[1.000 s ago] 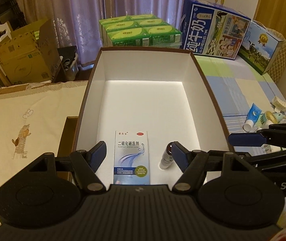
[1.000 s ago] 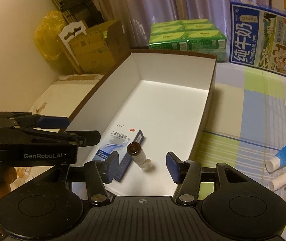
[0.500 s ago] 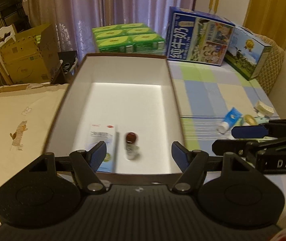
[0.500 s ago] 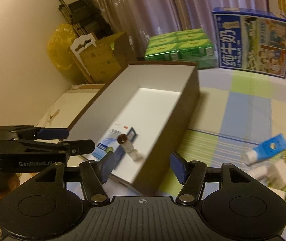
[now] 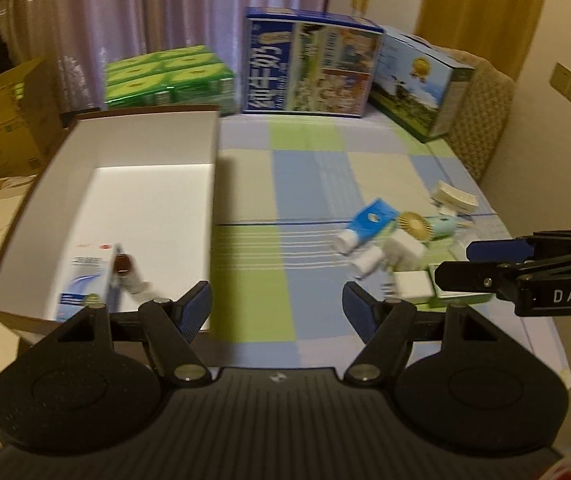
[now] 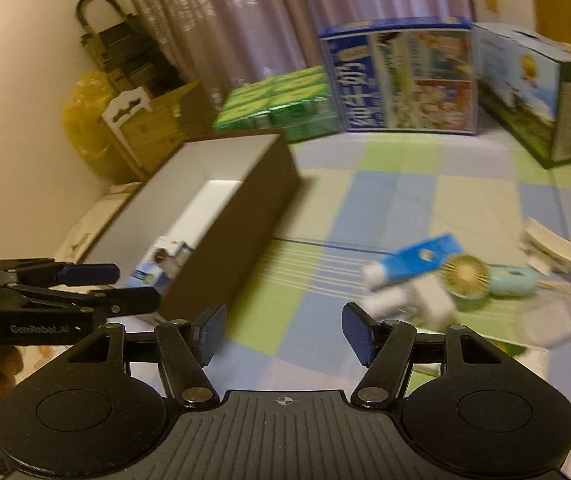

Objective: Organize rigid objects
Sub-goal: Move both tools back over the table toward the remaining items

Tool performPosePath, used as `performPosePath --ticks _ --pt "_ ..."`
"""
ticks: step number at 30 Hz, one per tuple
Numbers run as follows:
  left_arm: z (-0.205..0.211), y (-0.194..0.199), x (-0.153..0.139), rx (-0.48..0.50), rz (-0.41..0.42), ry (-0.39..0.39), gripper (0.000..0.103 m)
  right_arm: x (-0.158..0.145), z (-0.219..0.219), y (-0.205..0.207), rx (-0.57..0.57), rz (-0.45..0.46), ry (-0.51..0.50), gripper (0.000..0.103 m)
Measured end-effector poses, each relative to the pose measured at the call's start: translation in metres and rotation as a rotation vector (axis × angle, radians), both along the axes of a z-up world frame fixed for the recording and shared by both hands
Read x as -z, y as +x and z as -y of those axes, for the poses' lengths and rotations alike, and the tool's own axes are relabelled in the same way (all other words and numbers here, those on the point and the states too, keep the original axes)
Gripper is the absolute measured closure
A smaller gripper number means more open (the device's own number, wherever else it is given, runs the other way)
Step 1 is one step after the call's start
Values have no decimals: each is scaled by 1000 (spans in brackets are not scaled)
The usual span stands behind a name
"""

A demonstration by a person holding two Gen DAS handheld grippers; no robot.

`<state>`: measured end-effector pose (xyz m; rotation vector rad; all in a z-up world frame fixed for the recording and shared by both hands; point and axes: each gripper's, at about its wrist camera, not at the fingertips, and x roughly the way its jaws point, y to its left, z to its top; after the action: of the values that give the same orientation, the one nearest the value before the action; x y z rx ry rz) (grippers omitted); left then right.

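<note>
Both tools have swung right of the box (image 5: 133, 148), leaving carton (image 5: 85, 280) and vial (image 5: 125, 272) inside; left tool (image 5: 277, 312) gapes empty, right tool (image 6: 283, 334) empty, widening, angled down at the tube (image 6: 417, 264).

Matt cardboard box (image 5: 37, 184), brown outside, white inside; woven checked cloth (image 5: 309, 184); glossy printed carton (image 5: 305, 68)

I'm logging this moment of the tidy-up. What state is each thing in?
Storage box: open-topped, partly filled.
Medicine carton: inside the box, near its front end.
Small brown-capped vial: inside the box, beside the carton.
Blue tube: lying on the cloth, outside the box.
Small fan: lying beside the tube.
Left hand-held gripper: open, empty.
Right hand-held gripper: jaws opening, nothing between them.
</note>
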<state>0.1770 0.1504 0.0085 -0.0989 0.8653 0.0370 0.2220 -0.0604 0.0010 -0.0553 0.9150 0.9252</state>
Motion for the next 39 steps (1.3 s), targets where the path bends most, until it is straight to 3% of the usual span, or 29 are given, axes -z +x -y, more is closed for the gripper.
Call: performPosePath --ticks 17,39 --pt "92 45 53 199 -41 2 35 39 116 58 264 -45 -84 42" --pt "136 143 124 458 -51 87 35 96 167 121 480 -177 -166 42"
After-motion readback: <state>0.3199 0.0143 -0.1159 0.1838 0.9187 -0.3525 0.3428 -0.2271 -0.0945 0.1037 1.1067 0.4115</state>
